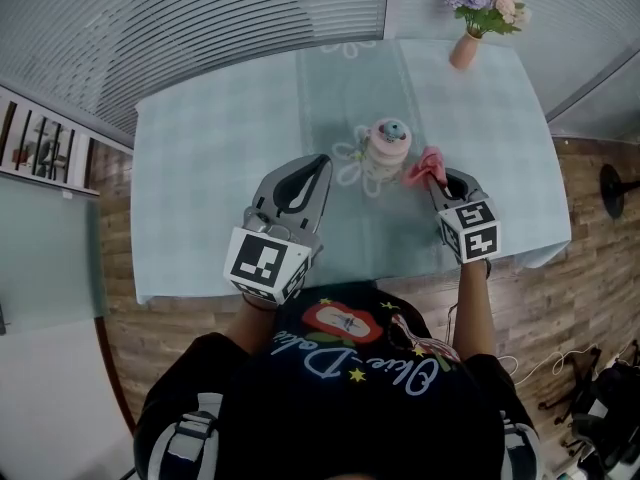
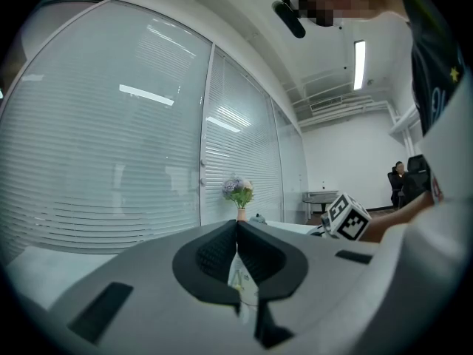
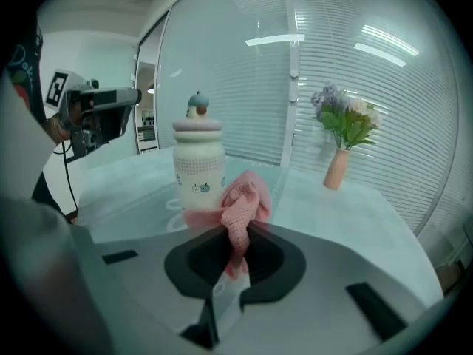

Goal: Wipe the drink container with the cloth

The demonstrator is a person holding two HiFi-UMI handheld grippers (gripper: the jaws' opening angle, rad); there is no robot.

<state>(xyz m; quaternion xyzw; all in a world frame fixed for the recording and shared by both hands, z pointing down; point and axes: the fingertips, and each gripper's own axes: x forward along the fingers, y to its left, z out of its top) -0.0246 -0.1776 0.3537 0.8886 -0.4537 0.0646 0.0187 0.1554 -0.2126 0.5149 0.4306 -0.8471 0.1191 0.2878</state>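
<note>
Right gripper view shows the right gripper [image 3: 240, 234] pinching a pink waffle-weave cloth [image 3: 244, 198], whose loose bunch stands up past the jaw tips. The cream plastic drink container with a pink lid and teal knob [image 3: 198, 161] stands upright just ahead of those tips and a little to their left. The cloth's edge looks to be touching its lower wall, though I cannot tell for certain.

In the left gripper view, the left gripper [image 2: 237, 228] has its jaws pressed together with nothing between them. It points out over the pale teal table covering [image 1: 200, 168] rather than at the container, which in the head view sits ahead of it and off to its right, apart from it.

The step in hand seems to be the wiping stroke. The container is unheld and looks light, so a sideways push from the cloth could slide or tip it. It would help to brace it with the left gripper on the side opposite the cloth. Keep the fabric, not the hard tips, against the wall, press lightly, and hold the pinch firm so that the cloth does not drag out.
</note>
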